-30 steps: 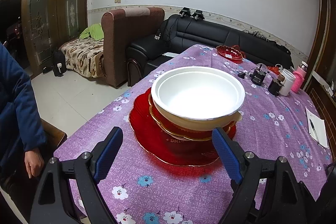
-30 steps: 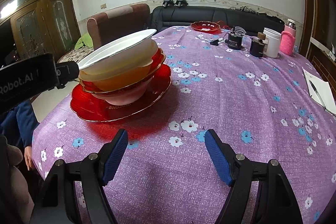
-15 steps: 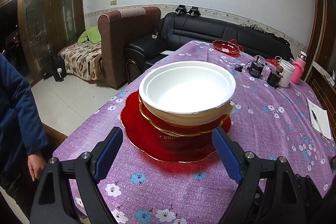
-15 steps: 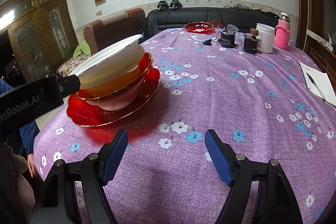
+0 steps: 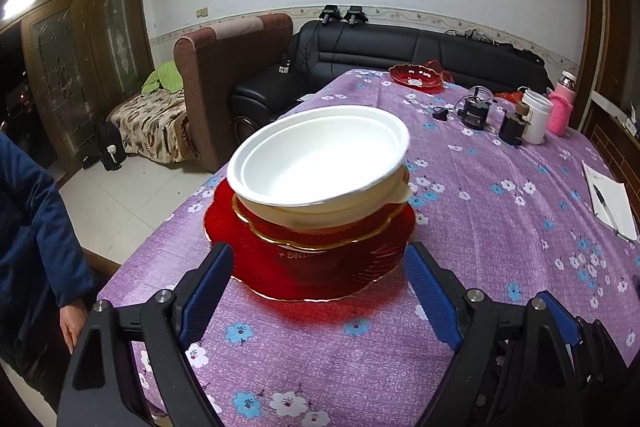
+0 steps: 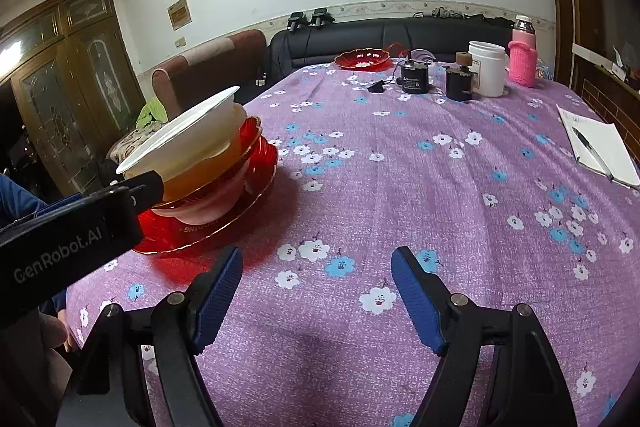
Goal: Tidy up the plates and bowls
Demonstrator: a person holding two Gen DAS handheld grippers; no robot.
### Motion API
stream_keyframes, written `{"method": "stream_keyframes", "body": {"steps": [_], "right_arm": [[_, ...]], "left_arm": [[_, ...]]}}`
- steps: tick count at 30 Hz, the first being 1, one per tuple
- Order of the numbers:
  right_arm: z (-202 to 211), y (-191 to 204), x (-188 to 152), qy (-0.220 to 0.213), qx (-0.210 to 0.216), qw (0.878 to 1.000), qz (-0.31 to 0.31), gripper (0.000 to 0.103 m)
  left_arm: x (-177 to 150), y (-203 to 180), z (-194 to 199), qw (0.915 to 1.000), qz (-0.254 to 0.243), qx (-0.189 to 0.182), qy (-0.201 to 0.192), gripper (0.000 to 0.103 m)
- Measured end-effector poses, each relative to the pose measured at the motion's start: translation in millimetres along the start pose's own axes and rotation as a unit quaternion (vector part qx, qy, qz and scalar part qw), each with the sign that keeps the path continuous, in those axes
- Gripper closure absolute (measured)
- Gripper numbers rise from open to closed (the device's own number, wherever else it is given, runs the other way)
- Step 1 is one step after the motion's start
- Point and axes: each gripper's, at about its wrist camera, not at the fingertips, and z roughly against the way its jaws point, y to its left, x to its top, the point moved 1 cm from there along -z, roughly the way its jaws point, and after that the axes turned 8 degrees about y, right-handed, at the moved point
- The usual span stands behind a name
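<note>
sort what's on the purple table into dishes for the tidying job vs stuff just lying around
For the job:
white bowl
red plate
far red dish

Lying about:
white jar
pink bottle
notepad with pen
black gadgets

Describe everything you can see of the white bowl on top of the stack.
The white bowl is wide, shallow, matte and empty, with a flat stepped rim. It tops the stack, tilted, nested in a cream bowl above a gold-edged red dish and a large red plate on the flowered purple tablecloth. Neither tool touches it.
</note>
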Motion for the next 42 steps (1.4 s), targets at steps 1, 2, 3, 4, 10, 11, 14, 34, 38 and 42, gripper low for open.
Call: {"method": "stream_keyframes", "body": {"steps": [1, 2, 3, 4, 10, 11, 14, 34, 38, 42], "right_arm": [[0.8, -1.7, 0.0, -0.002, 0.000, 1.000, -0.002, 0.022], [1.9, -2.4, -0.1, -0.003, 0.000, 1.000, -0.003, 0.022], [3.3, -3.6, -0.3, -0.006, 0.000, 1.000, -0.003, 0.022], [4.1, -4.2, -0.2, -0.008, -0.001, 1.000, -0.003, 0.022], [15.5, -6.1, -1.3, -0.032, 0.001, 0.999, 0.010, 0.020], [17.5, -5.7, -1.5, -0.036, 0.003, 0.999, 0.013, 0.019], [21.5, -4.2, -1.4, -0.040, 0.011, 0.999, 0.021, 0.018], [24.1, 57.3, 19.9, -0.041, 0.029, 0.992, 0.112, 0.015], [18.4, 71.9, 21.0, -0.035, 0.032, 0.991, 0.126, 0.015], [12.0, 82.4, 21.4, -0.022, 0.042, 0.990, 0.134, 0.015]], "left_arm": [[-0.3, -2.7, 0.6, 1.0000, -0.002, 0.001, -0.001, 0.017], [-0.3, -4.4, 1.4, 1.0000, -0.004, 0.002, -0.002, 0.017], [-0.3, -6.2, 2.5, 1.0000, -0.004, 0.003, -0.004, 0.017], [-0.6, -7.8, 4.3, 1.0000, -0.005, 0.003, -0.008, 0.017], [0.8, -13.4, 29.4, 0.9973, -0.003, 0.013, -0.072, 0.012], [1.0, -12.6, 38.5, 0.9952, 0.001, 0.018, -0.096, 0.002], [1.0, -7.0, 63.6, 0.9870, 0.013, 0.009, -0.160, 0.000], [17.8, 31.8, 26.2, 0.9972, 0.043, -0.018, -0.059, 0.000], [19.0, 47.5, 20.8, 0.9970, 0.057, -0.009, -0.052, 0.000], [18.5, 57.7, 19.4, 0.9967, 0.062, -0.004, -0.051, 0.000]]}}
